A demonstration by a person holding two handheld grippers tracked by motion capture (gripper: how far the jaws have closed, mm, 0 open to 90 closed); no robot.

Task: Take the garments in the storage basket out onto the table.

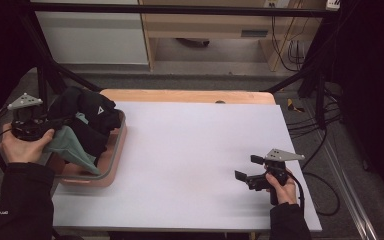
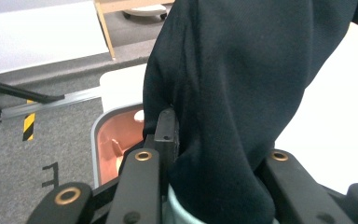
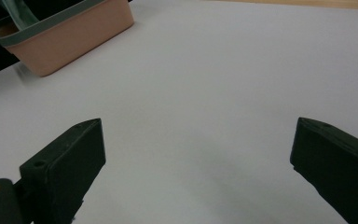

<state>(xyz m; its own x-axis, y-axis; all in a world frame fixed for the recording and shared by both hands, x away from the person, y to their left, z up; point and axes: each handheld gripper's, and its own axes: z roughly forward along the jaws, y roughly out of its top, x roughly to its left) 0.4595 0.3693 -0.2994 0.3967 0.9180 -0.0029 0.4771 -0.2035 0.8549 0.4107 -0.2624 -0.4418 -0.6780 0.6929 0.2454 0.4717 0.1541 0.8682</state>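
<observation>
Two grippers: left gripper [image 1: 55, 125], at nine o'clock on the counter [image 1: 190, 150], clamps a black garment [image 2: 242, 93] over the pink basket [image 1: 111, 165]. Right gripper [image 1: 245, 170], at four o'clock, jaws spread wide, holds nothing.

The high view is dim at its edges, where the surroundings sink into near black, while the white table [image 1: 195, 160] takes soft, even light from overhead without glare. Shadows are faint. The picture is slightly soft and grainy. In the left gripper view the close black cloth [image 2: 242, 93] loses detail.
</observation>
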